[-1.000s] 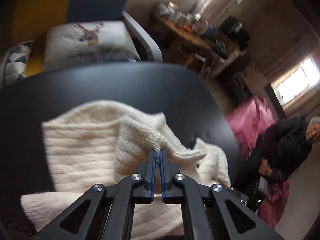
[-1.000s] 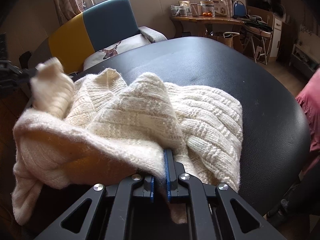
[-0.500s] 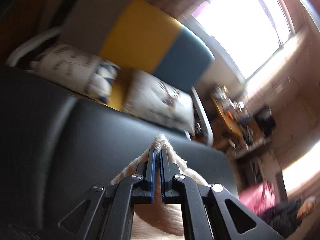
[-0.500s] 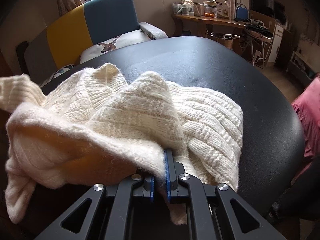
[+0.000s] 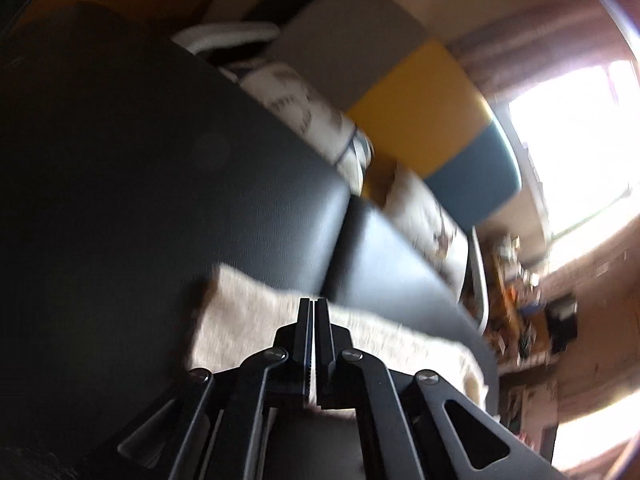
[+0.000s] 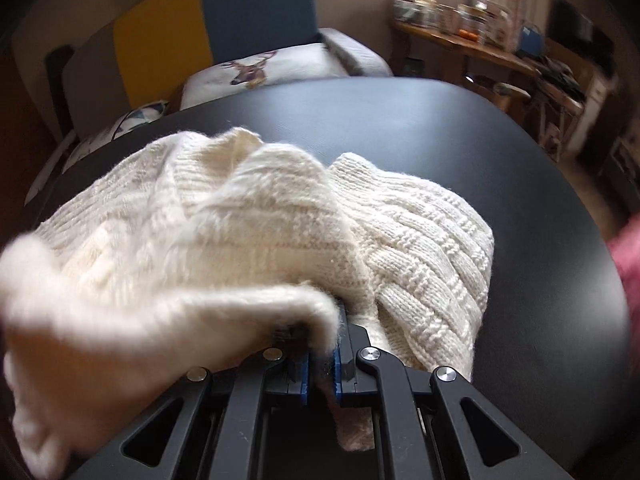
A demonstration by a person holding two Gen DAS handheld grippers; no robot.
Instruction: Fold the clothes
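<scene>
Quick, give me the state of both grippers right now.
Left gripper: shut; whether it pinches the cream sweater cannot be told.
Right gripper: shut on the cream sweater.

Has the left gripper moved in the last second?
Yes. The left gripper has swung left: the yellow and blue sofa back, first at its upper left, now sits upper right, and the cream knitted sweater lies below it.
</scene>
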